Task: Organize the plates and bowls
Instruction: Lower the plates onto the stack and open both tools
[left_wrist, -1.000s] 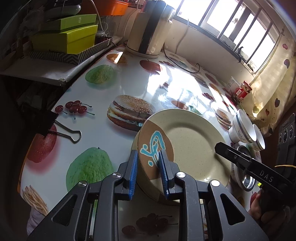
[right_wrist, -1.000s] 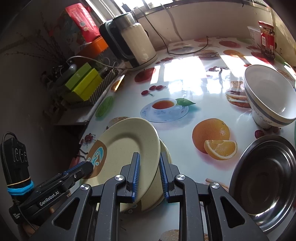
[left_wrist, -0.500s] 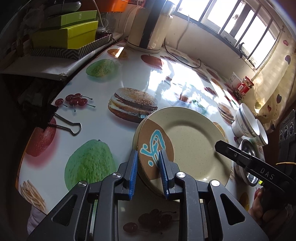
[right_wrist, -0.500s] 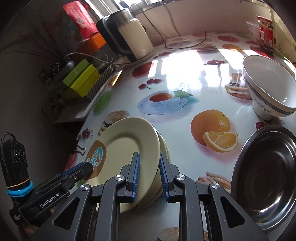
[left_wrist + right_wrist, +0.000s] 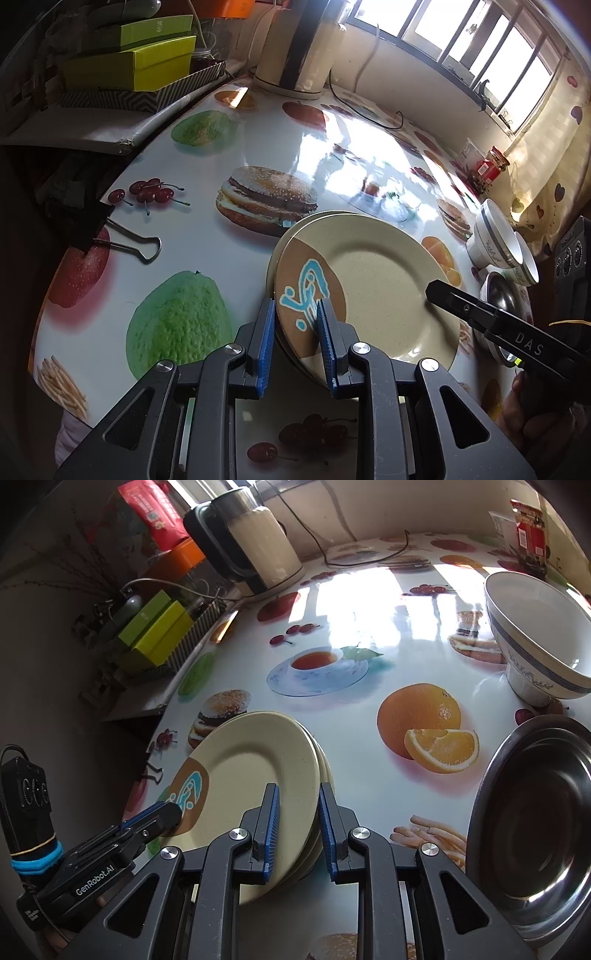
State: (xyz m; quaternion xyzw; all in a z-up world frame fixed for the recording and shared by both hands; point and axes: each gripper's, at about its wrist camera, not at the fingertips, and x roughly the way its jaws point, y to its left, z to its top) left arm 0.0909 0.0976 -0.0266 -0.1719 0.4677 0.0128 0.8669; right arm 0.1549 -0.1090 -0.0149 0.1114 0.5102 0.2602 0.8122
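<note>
A stack of beige plates (image 5: 380,295), the top one bearing a brown patch with a blue mark, is held tilted over the fruit-print table. My left gripper (image 5: 295,332) is shut on the stack's near rim by the blue mark. My right gripper (image 5: 297,823) is shut on the opposite rim of the plates (image 5: 251,775). Each gripper shows in the other's view: the right gripper (image 5: 434,291) rests on the plate's right edge, the left gripper (image 5: 168,814) on the brown patch. A white blue-banded bowl (image 5: 535,635) and a steel bowl (image 5: 532,812) stand to the right.
A second white bowl (image 5: 526,267) leans beside the first. A kettle (image 5: 303,44) with its cord stands at the back. Green boxes (image 5: 147,62) sit on a side shelf at the left. A binder clip (image 5: 122,243) grips the table's left edge, and a red jar (image 5: 487,170) stands far right.
Both grippers keep the same hold on the plate stack. The table print has slid slightly away in both views, and the steel bowl looks a little nearer to the right gripper.
</note>
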